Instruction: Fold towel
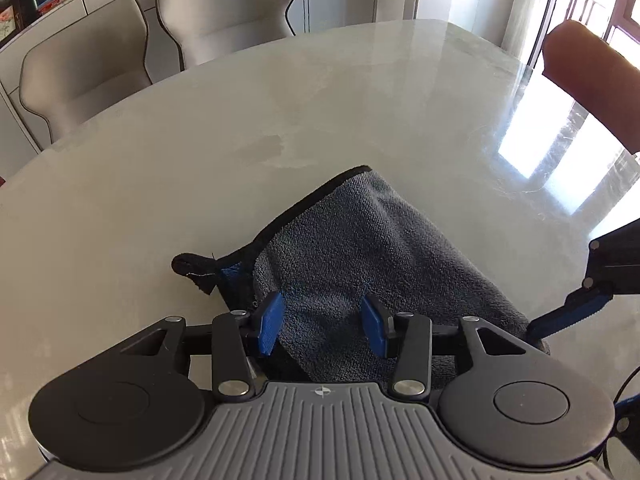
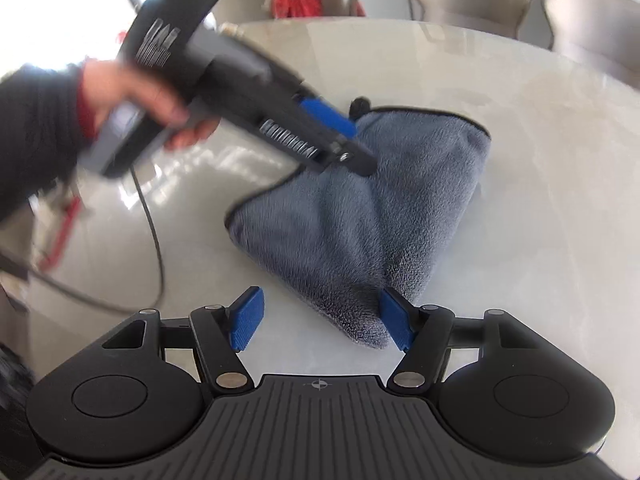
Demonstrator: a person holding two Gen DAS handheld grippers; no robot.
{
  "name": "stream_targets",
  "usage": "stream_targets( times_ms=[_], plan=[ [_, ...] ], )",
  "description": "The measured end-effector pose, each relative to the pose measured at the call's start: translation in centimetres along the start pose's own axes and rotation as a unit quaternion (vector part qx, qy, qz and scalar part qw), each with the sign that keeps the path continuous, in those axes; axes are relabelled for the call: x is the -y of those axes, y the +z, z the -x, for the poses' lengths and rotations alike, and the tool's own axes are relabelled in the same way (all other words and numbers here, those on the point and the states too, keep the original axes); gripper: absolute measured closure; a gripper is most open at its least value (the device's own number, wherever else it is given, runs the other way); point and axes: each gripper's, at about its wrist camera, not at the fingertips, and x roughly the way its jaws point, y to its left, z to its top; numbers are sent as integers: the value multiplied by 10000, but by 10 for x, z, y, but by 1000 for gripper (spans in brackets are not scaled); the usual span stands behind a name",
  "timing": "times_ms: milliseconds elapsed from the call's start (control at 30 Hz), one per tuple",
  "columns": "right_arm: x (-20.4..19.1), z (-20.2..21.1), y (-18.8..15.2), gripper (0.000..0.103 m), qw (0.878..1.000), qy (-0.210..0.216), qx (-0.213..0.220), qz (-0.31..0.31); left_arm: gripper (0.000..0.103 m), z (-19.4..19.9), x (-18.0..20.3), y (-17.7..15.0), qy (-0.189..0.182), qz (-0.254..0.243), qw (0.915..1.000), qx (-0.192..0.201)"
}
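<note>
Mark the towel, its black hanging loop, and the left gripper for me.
grey towel [image 2: 360,216]: right wrist view, middle of its top layer.
black hanging loop [image 1: 192,266]: left wrist view, loop's fabric at the towel's corner.
left gripper [image 1: 322,322]: left wrist view, midway between its fingertips.

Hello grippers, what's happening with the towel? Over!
Left gripper open over towel. Right gripper open at its corner. Towel rumpled, half-folded. Nothing blocking.

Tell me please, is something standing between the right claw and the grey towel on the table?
No, nothing visible does. The right claw is open just above the near corner of the towel, with only bare table around it. The left claw is over the towel's far side, not in the path.
</note>
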Motion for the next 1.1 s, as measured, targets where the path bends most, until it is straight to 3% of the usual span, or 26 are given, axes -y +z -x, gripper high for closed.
stream_targets(
  times_ms=[67, 167, 267, 400, 467, 600, 700, 867, 1000, 1100],
  plan=[
    [7, 3, -1, 37, 9996, 95, 188, -213, 56, 7, 5, 1, -287, -15, 9995, 144],
    [7, -9, -4, 37, 9998, 79, -65, -196, 56, 6, 19, -6, -578, -116, 9983, 9],
    [0, -13, -12, 36, 9998, -125, -63, 122, 56, -3, 24, -20, -307, -189, 9986, -392],
    [2, -8, -12, 36, 9989, -299, -243, -259, 56, 12, 24, -29, -165, -29, 9996, -238],
    [-2, 0, -13, 36, 9990, -253, -201, -302, 56, 23, 28, -31, -203, -34, 9998, -87],
    [-15, 6, -17, 35, 9999, -47, -2, -154, 55, 35, 40, -42, -670, -17, 9978, -3],
    [-15, -8, -22, 35, 9992, -209, -305, -147, 56, 22, 48, -54, -572, -36, 9975, -409],
    [-17, -8, -26, 33, 9980, -262, -540, -198, 56, 26, 49, -59, -446, 71, 9983, -360],
    [-24, 4, -13, 33, 9998, -156, -84, 34, 54, 40, 49, -60, -399, 92, 9989, -209],
    [-22, -3, -8, 31, 9998, -186, -75, 54, 54, 35, 47, -65, -325, 132, 9989, -316]
  ],
)
